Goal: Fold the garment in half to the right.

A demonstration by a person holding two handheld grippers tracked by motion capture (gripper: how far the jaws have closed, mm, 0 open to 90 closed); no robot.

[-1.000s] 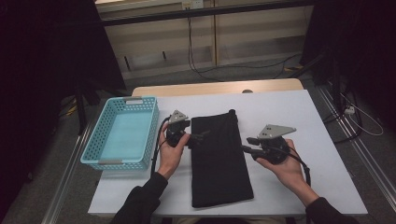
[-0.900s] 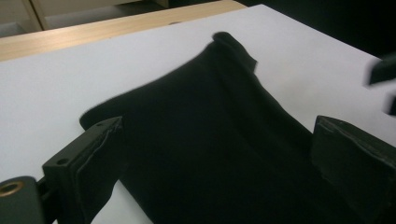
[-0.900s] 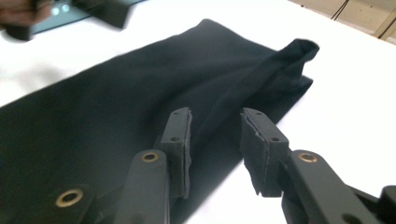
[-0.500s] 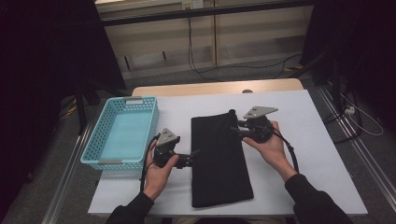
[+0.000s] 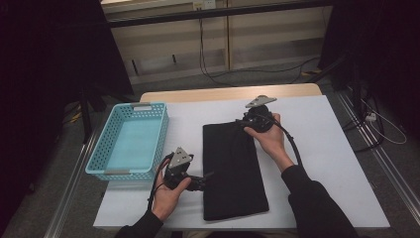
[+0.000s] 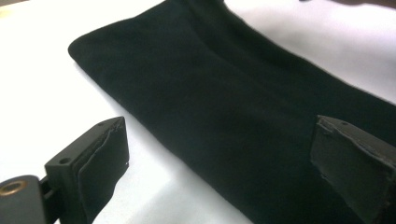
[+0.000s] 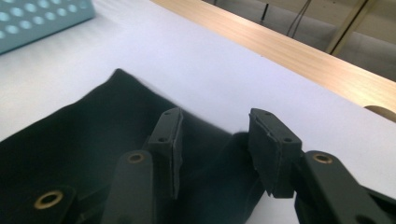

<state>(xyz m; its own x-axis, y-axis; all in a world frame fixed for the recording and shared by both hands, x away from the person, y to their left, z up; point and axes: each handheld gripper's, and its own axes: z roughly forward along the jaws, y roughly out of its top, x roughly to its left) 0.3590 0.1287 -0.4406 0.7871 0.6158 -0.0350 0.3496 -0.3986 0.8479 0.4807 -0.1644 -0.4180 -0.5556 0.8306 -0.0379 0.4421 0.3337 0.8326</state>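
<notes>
Two open tools (unmarked) at black cloth

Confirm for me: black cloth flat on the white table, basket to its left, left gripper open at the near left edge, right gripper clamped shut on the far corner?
Not quite. The right gripper is open, its jaws apart over the far corner of the black cloth, as the right gripper view shows. The rest holds: basket left, left gripper open.
</notes>
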